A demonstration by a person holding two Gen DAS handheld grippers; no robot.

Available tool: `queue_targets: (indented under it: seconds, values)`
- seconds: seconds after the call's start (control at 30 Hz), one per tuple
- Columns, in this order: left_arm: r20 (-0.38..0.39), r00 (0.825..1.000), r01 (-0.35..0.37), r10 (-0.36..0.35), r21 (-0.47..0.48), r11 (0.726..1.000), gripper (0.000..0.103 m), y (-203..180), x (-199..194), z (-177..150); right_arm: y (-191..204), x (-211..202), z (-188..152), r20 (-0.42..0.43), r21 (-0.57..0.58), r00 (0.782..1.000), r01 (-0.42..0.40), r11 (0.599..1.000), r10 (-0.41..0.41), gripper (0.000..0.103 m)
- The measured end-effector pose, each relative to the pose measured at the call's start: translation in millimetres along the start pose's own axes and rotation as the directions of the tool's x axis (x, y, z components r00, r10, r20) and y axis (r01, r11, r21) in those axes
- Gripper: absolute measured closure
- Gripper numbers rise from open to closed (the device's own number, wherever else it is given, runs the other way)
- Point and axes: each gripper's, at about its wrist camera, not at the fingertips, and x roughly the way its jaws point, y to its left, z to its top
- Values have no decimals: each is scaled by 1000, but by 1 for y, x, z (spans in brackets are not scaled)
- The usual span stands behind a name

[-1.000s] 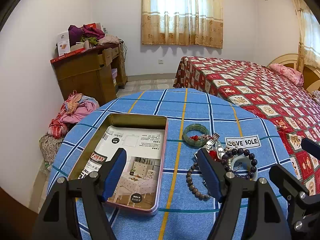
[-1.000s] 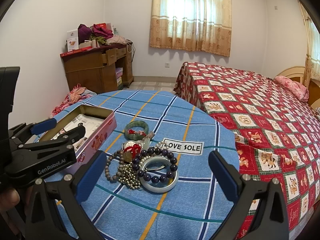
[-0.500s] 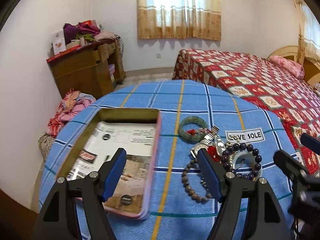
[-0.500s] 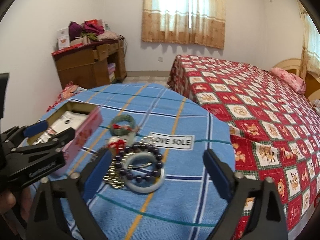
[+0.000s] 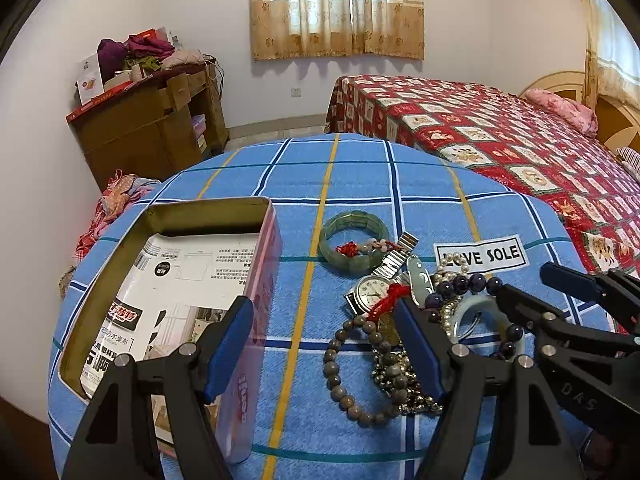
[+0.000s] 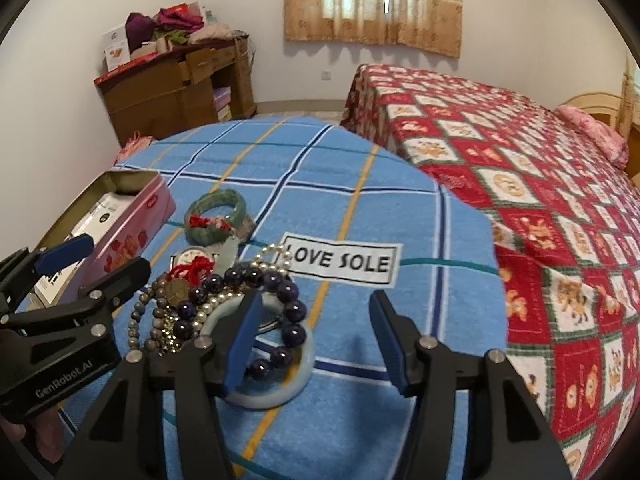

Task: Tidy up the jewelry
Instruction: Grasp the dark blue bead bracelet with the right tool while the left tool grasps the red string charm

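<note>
Since the earlier frame both grippers are lowered toward the jewelry heap (image 6: 224, 300) beside the tin (image 5: 168, 300). The right gripper (image 6: 316, 344) is closing, nothing clamped, one finger inside the pale bangle (image 6: 276, 392). The left gripper (image 5: 324, 352) is held open, empty. The bangle is judged stiff, slippery, breakable; its rim is the spot to take. The blue checked cloth (image 6: 360, 184) looks soft; a bed (image 6: 520, 160) is seen behind.

A sky-blue towel-like tablecloth (image 5: 360, 184) crossed by navy, white and yellow lines fills the centre. At upper right lies a red patchwork bedspread (image 5: 500, 136) with cream squares. A mottled green stone bangle (image 5: 353, 239) contrasts with the dark purple bead bracelet (image 6: 280, 312).
</note>
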Motion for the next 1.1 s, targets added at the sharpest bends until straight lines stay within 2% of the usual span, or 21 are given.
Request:
queue_targets:
  seconds: [0.1, 0.17, 0.33, 0.5, 0.67, 0.77, 0.97, 1.1]
  values:
    - [-4, 1000, -4, 4, -1, 1000, 32, 2, 3, 1, -2, 12, -1, -43, 10, 998, -37, 999, 38, 56]
    - [-10, 1000, -3, 3, -7, 1000, 35, 5, 4, 1, -2, 15, -3, -52, 18, 996, -75, 997, 76, 76]
    - [-14, 1000, -4, 3, -14, 1000, 40, 10, 3, 7, -5, 7, -5, -19, 27, 992, -122, 992, 122, 87]
    - [-12, 1000, -6, 6, -22, 1000, 40, 10, 2, 13, -7, -6, 0, 38, 37, 990, -138, 990, 136, 87]
    - [-37, 999, -7, 6, -16, 1000, 41, 8, 6, 4, -13, -21, 6, 99, 51, 987, -135, 989, 130, 87]
    - [-43, 999, 2, -2, -5, 1000, 45, 3, 6, 0, -20, -29, 7, 127, 71, 985, -126, 990, 116, 87]
    - [-28, 999, 31, -31, -2, 1000, 48, -7, 1, -1, -28, -36, 6, 148, 87, 985, -106, 991, 92, 87]
    - [-14, 998, 54, -54, 32, 998, 49, -22, -2, -2, -30, -34, 3, 137, 86, 987, -98, 991, 86, 87]
